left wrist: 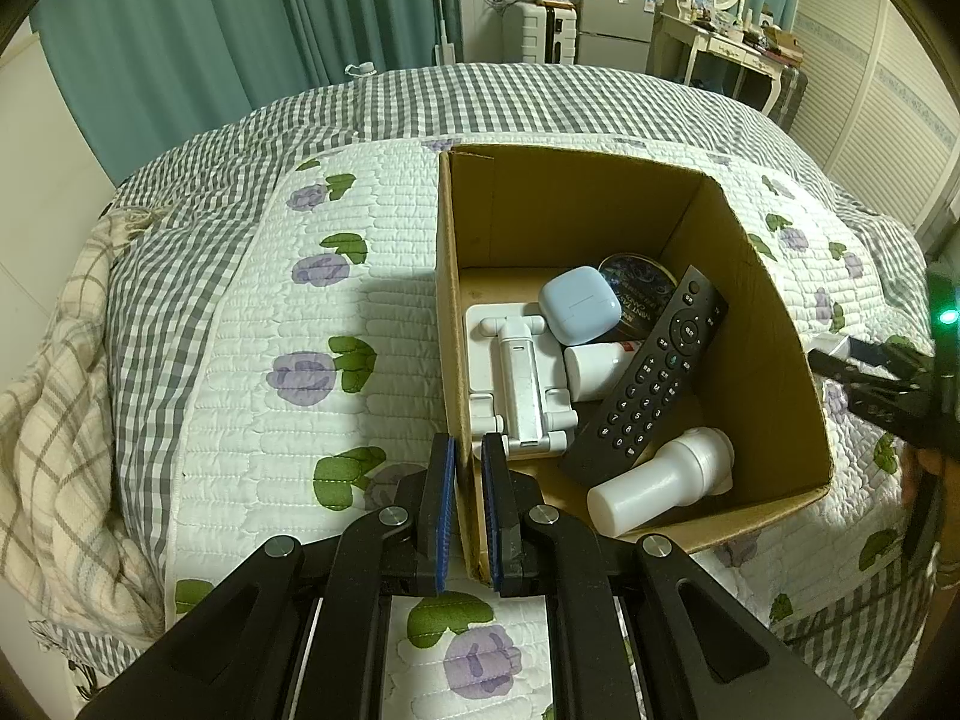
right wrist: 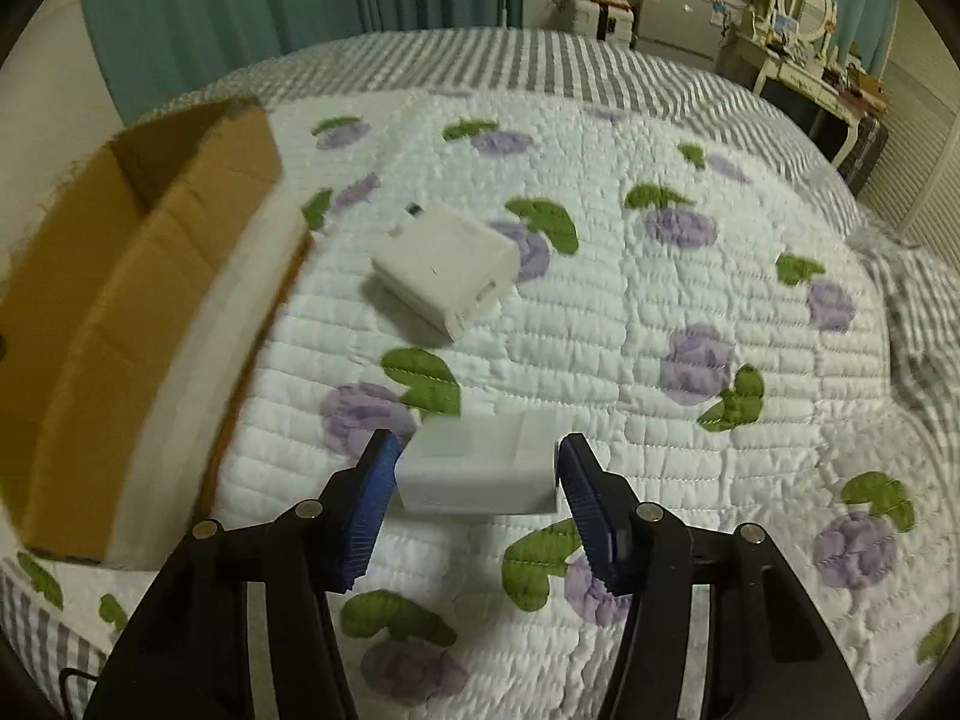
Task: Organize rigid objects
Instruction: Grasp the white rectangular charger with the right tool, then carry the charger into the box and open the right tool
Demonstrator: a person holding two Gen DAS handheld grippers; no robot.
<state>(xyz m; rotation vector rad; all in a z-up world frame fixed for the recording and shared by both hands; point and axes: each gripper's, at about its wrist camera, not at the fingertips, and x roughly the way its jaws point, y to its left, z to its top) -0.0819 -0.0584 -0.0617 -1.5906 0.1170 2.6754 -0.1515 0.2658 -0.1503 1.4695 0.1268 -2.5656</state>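
- The left gripper (left wrist: 469, 450) is clamped on the near-left wall of the cardboard box (left wrist: 774, 372), one blue pad being seen outside the wall and one inside.
- Just beyond the inner pad, a white folding stand (left wrist: 519, 372) is seen lying flat on the box floor.
- To the right of the stand, a black remote control (left wrist: 651, 381) is propped at a slant, with a white bottle (left wrist: 660, 483) lying on its side below it, nearest the front wall.
- A second white container (left wrist: 594, 369) is partly covered by the remote.
- Farther in, a pale blue earbud case (left wrist: 579, 312) is rested beside a dark round tin (left wrist: 639, 288).
- The right gripper (right wrist: 477, 480) is closed on a white charger block (right wrist: 477, 468), which is held between the blue pads above the floral quilt (right wrist: 660, 300); the block is blurred.
- Ahead of those fingers, a larger white adapter (right wrist: 444, 267) is left lying on the quilt.
- To the left of the right gripper, the box's outer wall is seen, blurred.
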